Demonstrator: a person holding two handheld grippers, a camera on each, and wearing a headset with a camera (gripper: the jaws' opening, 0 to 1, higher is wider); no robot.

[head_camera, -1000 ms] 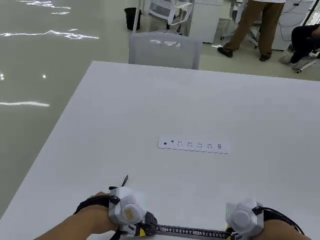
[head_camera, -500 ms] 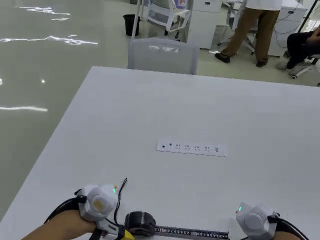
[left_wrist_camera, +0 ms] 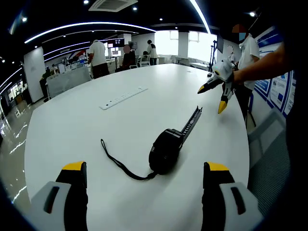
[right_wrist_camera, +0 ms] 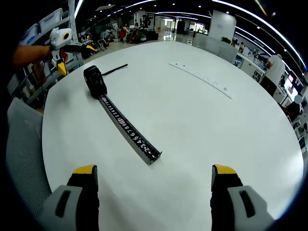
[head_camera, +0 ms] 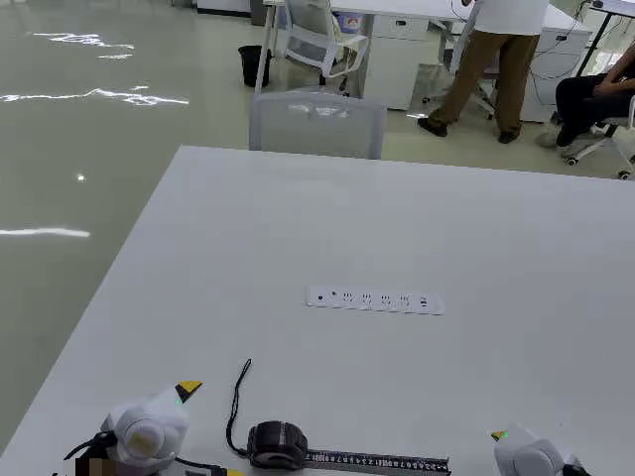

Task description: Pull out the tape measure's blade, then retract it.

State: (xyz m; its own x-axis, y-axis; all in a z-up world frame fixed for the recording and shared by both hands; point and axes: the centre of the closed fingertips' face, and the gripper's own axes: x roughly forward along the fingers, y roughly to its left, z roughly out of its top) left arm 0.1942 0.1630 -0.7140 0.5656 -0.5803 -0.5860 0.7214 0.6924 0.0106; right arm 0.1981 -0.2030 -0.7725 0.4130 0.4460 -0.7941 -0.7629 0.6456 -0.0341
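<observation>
**benchrat:** so where's the tape measure (head_camera: 277,444) sitting?

**mk_tools:** flat on the white desk (head_camera: 298,218), on the person's side of the power strip (head_camera: 374,298). In the head view the black case (left_wrist_camera: 164,150) lies roughly below the strip's left end. The blade (head_camera: 377,461) is pulled out and lies flat. It runs rightward about parallel to the strip and stops about level with the strip's right end. The printed numbers face up in the right gripper view.

**benchrat:** anybody actually holding it?

**mk_tools:** nope. The left tongs (left_wrist_camera: 145,168) are spread wide with nothing between them. They sit down and to the left of the strip, near the case but not touching it. Their own view looks straight at the case. A thin black wrist strap (left_wrist_camera: 119,162) trails off the case across the desk, back toward the strip.

**benchrat:** and the other side?

**mk_tools:** the right tongs (right_wrist_camera: 154,169) are just as wide and just as empty. They're down and to the right of the strip, just past the blade's hook end (right_wrist_camera: 155,156) and clear of it.

**benchrat:** anything else around?

**mk_tools:** a grey chair (head_camera: 316,124) at the desk's far edge beyond the strip. Further back a person (head_camera: 491,59) stands on the shiny floor (head_camera: 79,119).
</observation>
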